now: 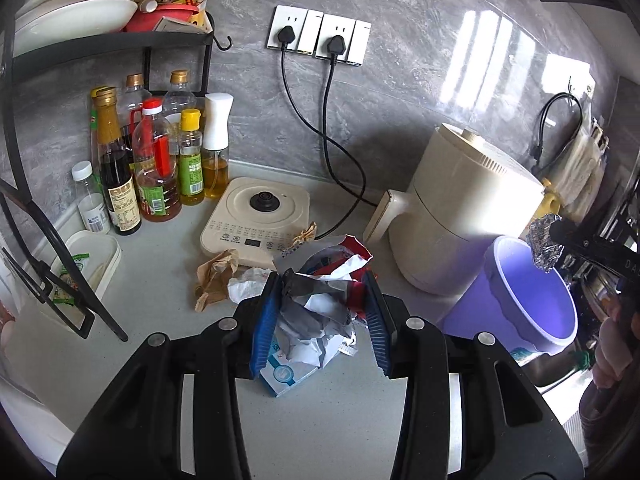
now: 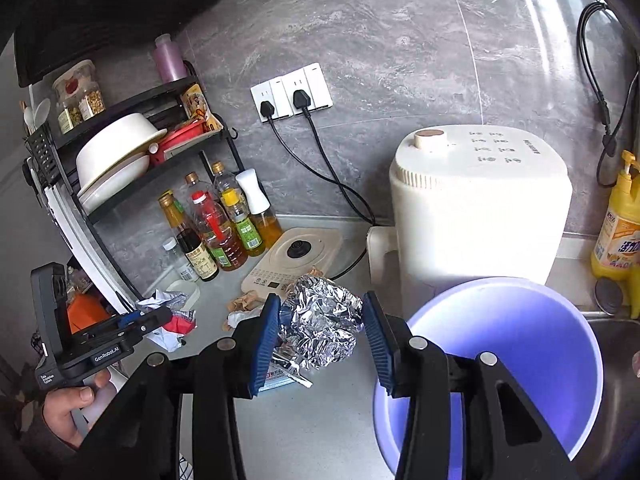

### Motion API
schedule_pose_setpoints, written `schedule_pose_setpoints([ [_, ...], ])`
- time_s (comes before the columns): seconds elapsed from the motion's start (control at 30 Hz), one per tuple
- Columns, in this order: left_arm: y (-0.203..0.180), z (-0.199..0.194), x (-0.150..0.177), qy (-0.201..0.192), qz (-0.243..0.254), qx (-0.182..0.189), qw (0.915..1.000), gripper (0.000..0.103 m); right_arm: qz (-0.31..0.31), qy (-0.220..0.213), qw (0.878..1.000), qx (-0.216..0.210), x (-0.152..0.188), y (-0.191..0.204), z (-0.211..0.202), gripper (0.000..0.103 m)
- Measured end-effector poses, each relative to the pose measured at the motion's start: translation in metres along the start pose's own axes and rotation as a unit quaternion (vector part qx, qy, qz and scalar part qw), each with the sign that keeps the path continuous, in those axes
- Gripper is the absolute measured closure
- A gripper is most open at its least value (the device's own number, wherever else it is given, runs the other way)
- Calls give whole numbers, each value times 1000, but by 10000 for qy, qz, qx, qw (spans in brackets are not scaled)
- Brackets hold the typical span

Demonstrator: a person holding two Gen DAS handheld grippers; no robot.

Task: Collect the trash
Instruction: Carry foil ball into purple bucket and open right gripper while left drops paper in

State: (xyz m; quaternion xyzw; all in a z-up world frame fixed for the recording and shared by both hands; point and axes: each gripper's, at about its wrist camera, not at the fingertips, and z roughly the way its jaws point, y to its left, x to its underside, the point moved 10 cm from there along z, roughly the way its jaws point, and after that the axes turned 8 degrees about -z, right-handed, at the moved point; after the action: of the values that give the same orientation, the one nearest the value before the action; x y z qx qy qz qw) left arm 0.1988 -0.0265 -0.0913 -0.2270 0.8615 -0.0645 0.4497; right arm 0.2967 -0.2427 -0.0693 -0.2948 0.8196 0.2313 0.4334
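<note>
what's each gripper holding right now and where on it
The right gripper pinches the crumpled foil ball by its sides, near the purple bin. The left gripper clamps a wad of crumpled wrappers across its middle.

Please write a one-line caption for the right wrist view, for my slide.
Right gripper holds crumpled foil beside the purple bin on a kitchen counter.

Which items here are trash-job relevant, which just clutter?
Job:
- crumpled silver foil ball, in right gripper
- crumpled grey-red wrapper wad, in left gripper
- purple plastic bin
- brown paper scraps

Bystanders:
- cream air fryer
- sauce bottles
- beige induction hob
</note>
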Motion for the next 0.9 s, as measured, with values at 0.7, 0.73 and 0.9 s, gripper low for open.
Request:
schedule_pose_setpoints([
  [0.7, -201, 24, 12, 72, 986, 1298, 9866, 60, 941, -257, 9822, 1604, 67, -165, -124, 7],
  [0.73, -211, 26, 14, 90, 1027, 1379, 9851, 60, 971, -237, 9814, 1641, 72, -170, -129, 7],
  [0.9, -257, 36, 33, 244, 1210, 1738, 9770, 39, 1005, -180, 9788, 1774, 92, -186, -152, 7],
])
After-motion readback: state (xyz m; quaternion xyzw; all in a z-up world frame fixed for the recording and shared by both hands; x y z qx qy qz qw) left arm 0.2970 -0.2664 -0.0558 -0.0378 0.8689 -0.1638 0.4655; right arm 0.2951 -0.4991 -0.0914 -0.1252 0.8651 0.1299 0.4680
